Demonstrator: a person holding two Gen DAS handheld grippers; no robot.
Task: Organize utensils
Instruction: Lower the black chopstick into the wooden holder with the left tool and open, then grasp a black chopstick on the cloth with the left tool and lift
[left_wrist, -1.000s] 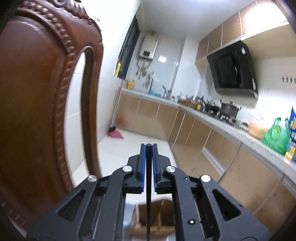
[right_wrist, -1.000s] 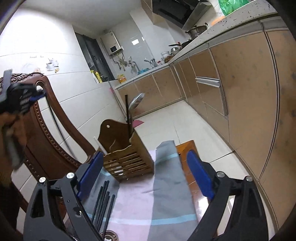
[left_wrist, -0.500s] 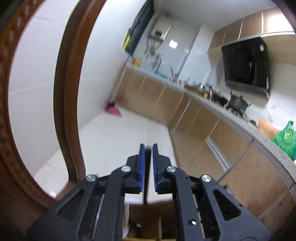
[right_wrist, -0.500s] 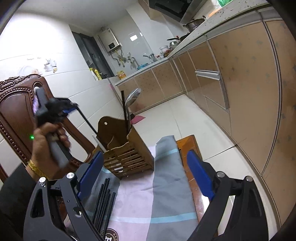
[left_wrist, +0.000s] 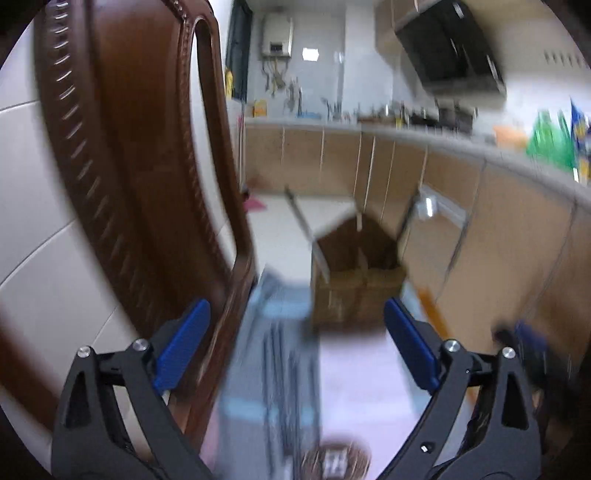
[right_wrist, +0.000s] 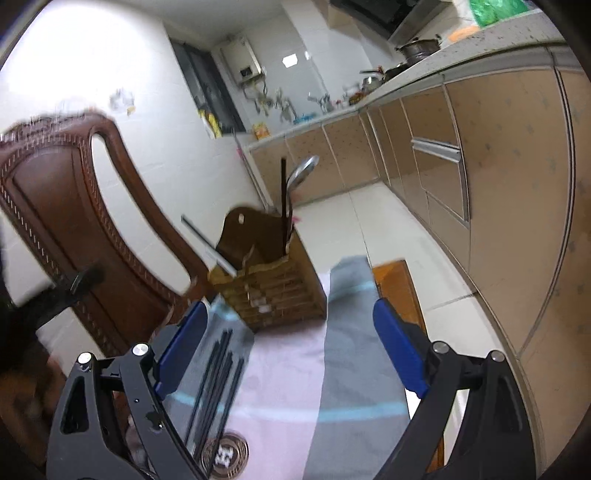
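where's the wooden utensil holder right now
In the right wrist view the wooden utensil holder stands upper centre on the striped cloth, beside the chair back, beyond the loose black chopsticks.

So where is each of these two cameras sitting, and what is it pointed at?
Left wrist: on the left gripper, looking forward and down at the wooden holder; its own open fingers show, jaws just opened, nothing between.
Right wrist: on the right gripper, facing the holder and chopsticks; its open fingers show.
Shared: holder, chair, striped cloth, kitchen cabinets.
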